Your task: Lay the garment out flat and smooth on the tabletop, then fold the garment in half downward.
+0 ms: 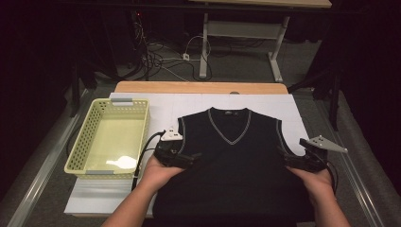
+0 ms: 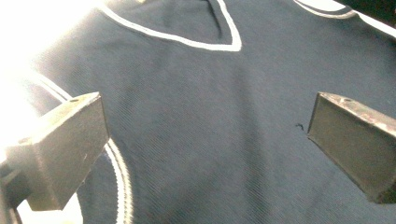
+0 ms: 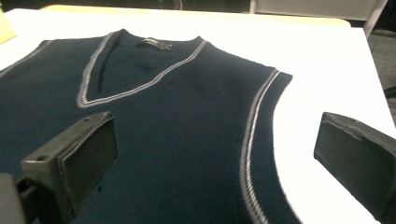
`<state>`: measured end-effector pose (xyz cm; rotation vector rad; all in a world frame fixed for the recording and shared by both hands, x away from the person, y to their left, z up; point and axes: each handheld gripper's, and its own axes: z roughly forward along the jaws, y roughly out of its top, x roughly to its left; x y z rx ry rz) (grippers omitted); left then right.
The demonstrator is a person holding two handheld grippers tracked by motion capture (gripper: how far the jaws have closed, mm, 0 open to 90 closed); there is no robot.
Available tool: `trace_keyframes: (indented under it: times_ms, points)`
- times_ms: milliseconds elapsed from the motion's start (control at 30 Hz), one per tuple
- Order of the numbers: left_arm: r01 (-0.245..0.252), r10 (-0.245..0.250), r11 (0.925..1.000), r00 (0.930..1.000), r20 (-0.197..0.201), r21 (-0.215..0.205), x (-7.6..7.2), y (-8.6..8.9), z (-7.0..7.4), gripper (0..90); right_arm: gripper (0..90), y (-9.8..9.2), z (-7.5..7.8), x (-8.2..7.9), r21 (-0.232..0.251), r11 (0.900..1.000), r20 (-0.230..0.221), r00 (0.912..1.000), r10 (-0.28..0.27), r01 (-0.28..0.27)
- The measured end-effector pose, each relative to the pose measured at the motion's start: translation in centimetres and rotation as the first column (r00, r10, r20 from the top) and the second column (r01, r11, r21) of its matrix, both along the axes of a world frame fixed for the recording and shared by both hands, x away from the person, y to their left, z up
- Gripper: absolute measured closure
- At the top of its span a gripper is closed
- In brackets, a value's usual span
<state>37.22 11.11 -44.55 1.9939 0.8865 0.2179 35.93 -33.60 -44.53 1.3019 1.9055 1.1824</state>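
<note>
On the white surface (image 1: 189, 101), right of the pale yellow plastic basket (image 1: 112, 137), a dark navy sleeveless knitted V-neck vest with grey trim (image 1: 231, 161) is laid flat, neck pointing far, long axis near-to-far. The left claw (image 1: 182, 158) and right claw (image 1: 295, 163) are held released at its armholes. A single layer may be pinched, bunching the fold.

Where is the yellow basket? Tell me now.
In the high view the yellow basket sits on the white table cover at the left, beside the dark vest, just beyond the left gripper.
</note>
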Motion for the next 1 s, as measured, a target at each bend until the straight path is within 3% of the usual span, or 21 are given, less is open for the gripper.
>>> trace_keyframes:
  times_ms: [100,200,333,500,600,700,767,867,933,1000]
  points:
    - [-0.027,0.027,0.9994,0.9995,-0.013,0.02,1.3,-0.2,0.1,0.0,0.6,-0.1,0.1,1.1,-0.009,1.0,-0.015,0.9998,-0.012,0.012]
    - [-0.045,0.047,0.9976,0.9984,-0.033,0.052,2.5,-0.4,0.1,0.0,5.1,-0.6,0.3,2.1,0.021,1.0,-0.047,0.9989,-0.003,0.004]
    - [-0.084,0.089,0.9934,0.9938,-0.066,0.078,4.2,-0.2,-0.6,0.0,8.1,-1.1,0.3,3.3,0.011,0.999,-0.057,0.997,-0.053,0.053]
    - [-0.14,0.159,0.981,0.9767,-0.145,0.135,6.6,0.2,-2.0,0.0,14.9,-1.1,-0.1,5.0,-0.016,0.999,-0.122,0.9917,-0.04,0.039]
    - [-0.16,0.187,0.9718,0.9708,-0.15,0.173,7.3,-0.1,-2.9,2.3,20.5,-0.8,-0.7,6.1,-0.048,0.998,-0.144,0.9888,-0.04,0.033]
    - [-0.19,0.227,0.9598,0.9579,-0.175,0.207,7.9,-0.4,-3.8,6.5,23.6,-0.6,-1.7,7.3,-0.043,0.998,-0.212,0.9761,-0.046,0.038]
    - [-0.204,0.243,0.9518,0.957,-0.159,0.23,8.0,-0.7,-4.0,9.8,24.5,-0.6,-2.3,8.0,-0.06,0.997,-0.25,0.9667,-0.057,0.044]
    - [-0.205,0.248,0.939,0.9596,-0.132,0.276,7.9,-1.2,-4.0,11.1,26.3,-0.4,-2.3,8.6,-0.09,0.995,-0.254,0.9646,-0.072,0.05]
    - [-0.216,0.259,0.9364,0.9573,-0.129,0.276,7.8,-1.3,-4.0,12.2,27.7,-0.2,-2.4,8.8,-0.12,0.991,-0.254,0.9633,-0.086,0.057]
    - [-0.219,0.257,0.9389,0.9597,-0.115,0.265,7.5,-1.3,-4.0,17.3,32.2,-0.1,-2.4,8.8,-0.124,0.99,-0.263,0.9605,-0.092,0.061]
